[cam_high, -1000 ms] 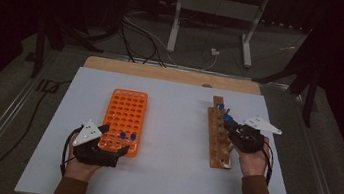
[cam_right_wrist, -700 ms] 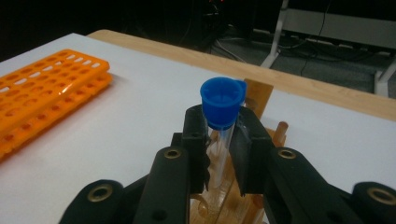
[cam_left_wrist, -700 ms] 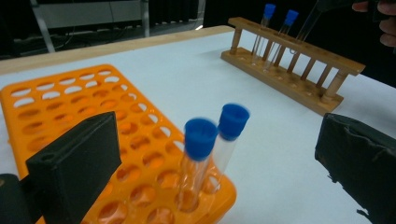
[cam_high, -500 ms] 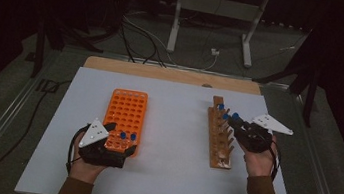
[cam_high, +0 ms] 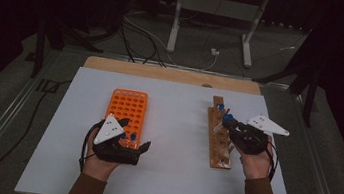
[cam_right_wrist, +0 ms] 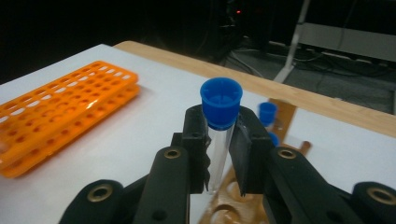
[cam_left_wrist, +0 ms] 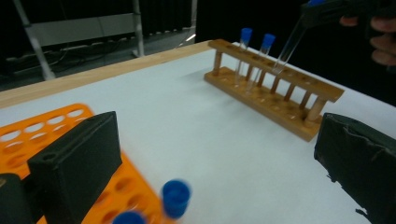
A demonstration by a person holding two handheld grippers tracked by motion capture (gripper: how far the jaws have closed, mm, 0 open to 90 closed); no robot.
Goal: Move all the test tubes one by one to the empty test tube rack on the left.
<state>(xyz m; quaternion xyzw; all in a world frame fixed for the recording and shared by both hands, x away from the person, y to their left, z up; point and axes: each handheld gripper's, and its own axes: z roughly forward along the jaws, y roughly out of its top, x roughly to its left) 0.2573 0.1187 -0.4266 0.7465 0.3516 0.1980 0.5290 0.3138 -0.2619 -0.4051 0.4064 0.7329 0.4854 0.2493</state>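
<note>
The blue-capped tube has come up from the wooden rack and now hangs tilted just above it, pinched below its cap by the right tool. The left tool has spread wide over the orange rack, empty, near two tubes.

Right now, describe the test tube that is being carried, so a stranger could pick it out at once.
Start at the long wooden test tube rack on the right of the white table top. Above its middle the right tongs pinch a clear glass tube with a blue screw cap just under the cap. Unlike the two blue-capped tubes standing in the rack's far end, it hangs tilted in the air.
</note>
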